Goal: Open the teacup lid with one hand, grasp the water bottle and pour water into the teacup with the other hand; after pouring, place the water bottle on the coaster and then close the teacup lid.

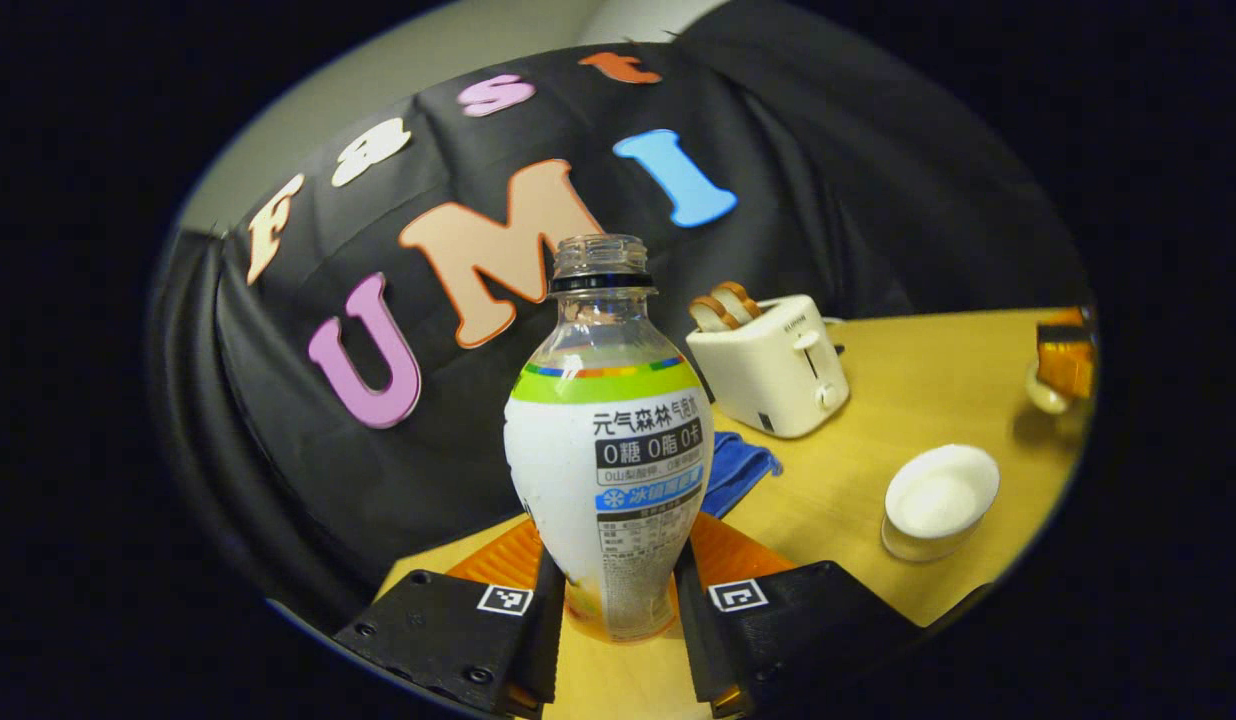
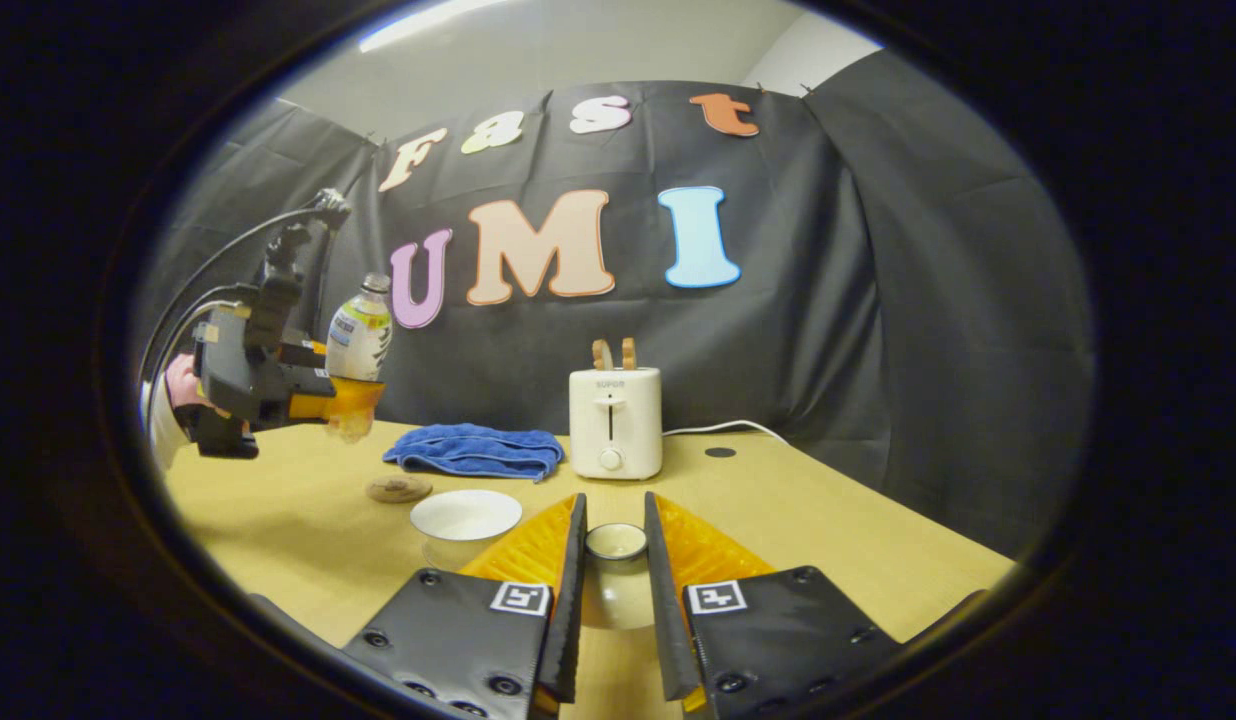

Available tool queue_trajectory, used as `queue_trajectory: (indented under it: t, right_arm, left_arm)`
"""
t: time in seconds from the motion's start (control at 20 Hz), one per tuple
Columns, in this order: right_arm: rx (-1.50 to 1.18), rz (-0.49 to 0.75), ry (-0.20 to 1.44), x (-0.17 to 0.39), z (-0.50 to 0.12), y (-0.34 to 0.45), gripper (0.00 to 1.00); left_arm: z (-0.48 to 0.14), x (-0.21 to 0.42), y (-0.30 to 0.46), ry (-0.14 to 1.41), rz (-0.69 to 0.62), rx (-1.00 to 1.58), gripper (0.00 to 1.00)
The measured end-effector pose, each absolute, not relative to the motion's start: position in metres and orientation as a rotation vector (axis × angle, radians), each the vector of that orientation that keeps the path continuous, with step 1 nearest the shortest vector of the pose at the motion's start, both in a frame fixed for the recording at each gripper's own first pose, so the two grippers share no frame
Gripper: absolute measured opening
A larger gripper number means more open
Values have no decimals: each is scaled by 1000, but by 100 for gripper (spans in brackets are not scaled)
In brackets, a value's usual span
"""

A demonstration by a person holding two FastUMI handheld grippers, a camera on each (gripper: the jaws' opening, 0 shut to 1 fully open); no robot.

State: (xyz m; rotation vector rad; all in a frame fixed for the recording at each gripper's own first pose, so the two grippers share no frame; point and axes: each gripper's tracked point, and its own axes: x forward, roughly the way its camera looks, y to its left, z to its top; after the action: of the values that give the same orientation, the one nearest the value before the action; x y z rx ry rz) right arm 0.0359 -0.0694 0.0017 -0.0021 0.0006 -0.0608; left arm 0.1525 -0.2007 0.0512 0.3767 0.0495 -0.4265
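- My left gripper (image 1: pixel 618 600) has its jaws pinching the water bottle (image 1: pixel 608 450) low on its body; cap off, bottle upright and lifted off the desk (image 1: pixel 908 380).
- My right gripper (image 2: pixel 615 590) jaws pinch the teacup lid (image 2: pixel 616 541) by its sides.
- Open teacup (image 1: pixel 940 498) sits at 3 o'clock of the bottle in the left gripper view.
- Coaster (image 2: pixel 399 488) lies at 9 o'clock of the cup, right gripper view.
- Pour tip: I centre the neck over the cup, tilt slowly, keep the lid well aside.
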Motion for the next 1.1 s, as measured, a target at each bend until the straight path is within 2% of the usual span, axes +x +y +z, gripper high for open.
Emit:
queue_trajectory:
  t: [0.15,0.5,1.1]
  right_arm:
    - [-3,-61,-1,35,2,-70,35]
    - [-2,-60,0,35,2,-69,35]
    - [-3,-60,0,36,2,-70,35]
  left_arm:
    - [41,160,-193,46,-400,200,48]
    - [8,182,-203,85,-396,-11,49]
    - [-18,191,-207,150,-397,-3,53]
